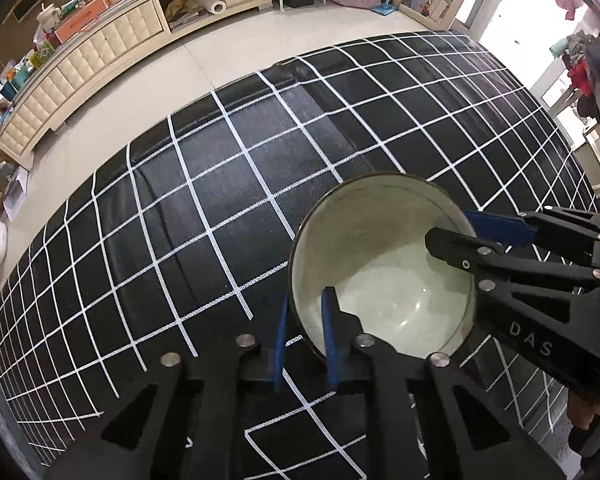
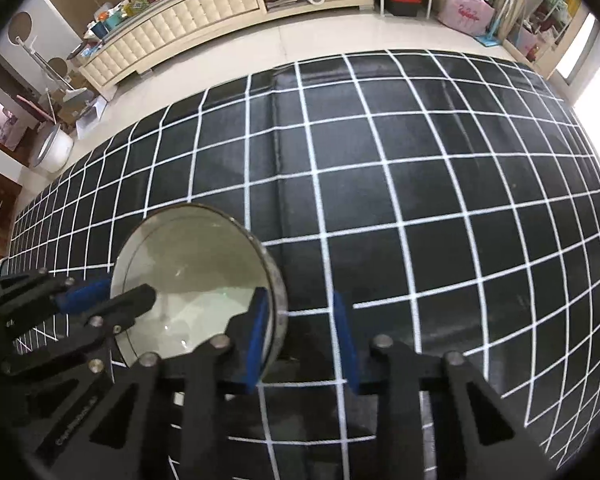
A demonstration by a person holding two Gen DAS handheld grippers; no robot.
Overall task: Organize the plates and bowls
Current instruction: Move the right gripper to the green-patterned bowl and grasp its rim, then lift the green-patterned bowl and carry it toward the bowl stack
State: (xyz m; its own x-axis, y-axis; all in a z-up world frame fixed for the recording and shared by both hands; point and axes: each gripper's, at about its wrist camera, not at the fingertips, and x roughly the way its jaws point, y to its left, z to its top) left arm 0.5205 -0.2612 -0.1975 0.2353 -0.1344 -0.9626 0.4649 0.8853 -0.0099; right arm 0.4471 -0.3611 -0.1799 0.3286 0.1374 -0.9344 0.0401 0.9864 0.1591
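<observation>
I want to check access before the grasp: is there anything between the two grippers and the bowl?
Nothing visible stands between them. The left gripper already has its fingers astride the near wall of the bowl, and the right gripper straddles the rim on the opposite side. The checkered tablecloth around the bowl shows no other objects.

White letters "DAS" stand on the right gripper [image 1: 456, 228] body

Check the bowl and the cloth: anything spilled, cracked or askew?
Nothing serious. The bowl sits upright and empty, with no visible crack or spill. The only oddity is a raised crease in the checked cloth, running to its far edge.
</observation>
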